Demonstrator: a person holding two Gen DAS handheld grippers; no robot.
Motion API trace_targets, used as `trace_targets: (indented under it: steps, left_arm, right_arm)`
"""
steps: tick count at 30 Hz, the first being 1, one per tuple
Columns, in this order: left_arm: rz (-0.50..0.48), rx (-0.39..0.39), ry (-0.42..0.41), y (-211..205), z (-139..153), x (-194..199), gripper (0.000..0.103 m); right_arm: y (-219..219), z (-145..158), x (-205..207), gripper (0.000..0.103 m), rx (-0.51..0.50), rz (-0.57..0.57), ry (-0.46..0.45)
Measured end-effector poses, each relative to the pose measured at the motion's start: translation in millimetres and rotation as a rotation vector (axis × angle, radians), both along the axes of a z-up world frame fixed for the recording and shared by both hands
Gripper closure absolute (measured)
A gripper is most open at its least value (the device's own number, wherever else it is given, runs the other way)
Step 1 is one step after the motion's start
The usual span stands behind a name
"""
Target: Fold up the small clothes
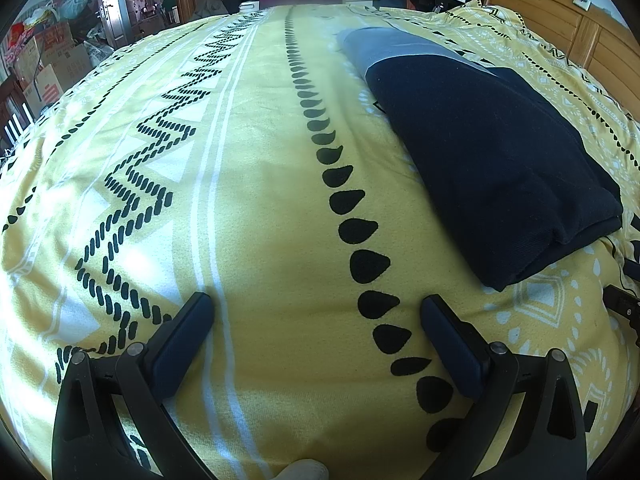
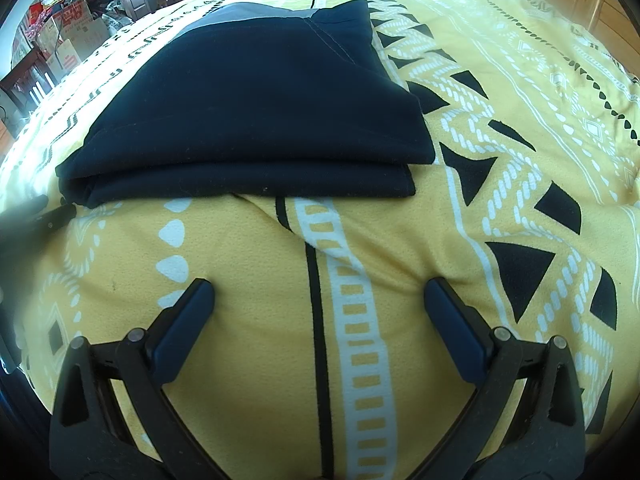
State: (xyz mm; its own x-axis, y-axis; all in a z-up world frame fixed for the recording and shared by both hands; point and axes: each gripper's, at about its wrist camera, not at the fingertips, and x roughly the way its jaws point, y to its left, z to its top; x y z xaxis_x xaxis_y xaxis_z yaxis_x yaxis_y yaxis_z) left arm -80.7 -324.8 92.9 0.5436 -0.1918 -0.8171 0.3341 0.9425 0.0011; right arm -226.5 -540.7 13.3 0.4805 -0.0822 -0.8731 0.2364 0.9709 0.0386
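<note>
Lying folded on the yellow patterned bedspread (image 2: 248, 280), the navy garment (image 2: 248, 112) (a grey panel at its far end) rests flat. Just short of it, the right hand-held gripper (image 2: 318, 294) hovers spread and empty; the left hand-held gripper (image 1: 316, 306), beside it, is likewise spread.

Daylight fills both views, bright and soft, whitening the pale stripes of the bed cover (image 1: 248, 200) toward the bed's left edge. The fisheye bends the bed into a dome and darkens every corner to black. The dark garment (image 2: 256, 100) loses detail, and the left rim of the right view is blurred.
</note>
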Motion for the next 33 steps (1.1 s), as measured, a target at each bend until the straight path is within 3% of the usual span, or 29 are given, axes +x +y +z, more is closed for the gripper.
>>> trace_targets:
  steps: [33]
  left_arm:
    - [0.001, 0.003, 0.013, -1.0, 1.6, 2.3, 0.000]
  right_arm:
    - [-0.8, -0.4, 1.2, 0.000, 0.000, -0.007, 0.003]
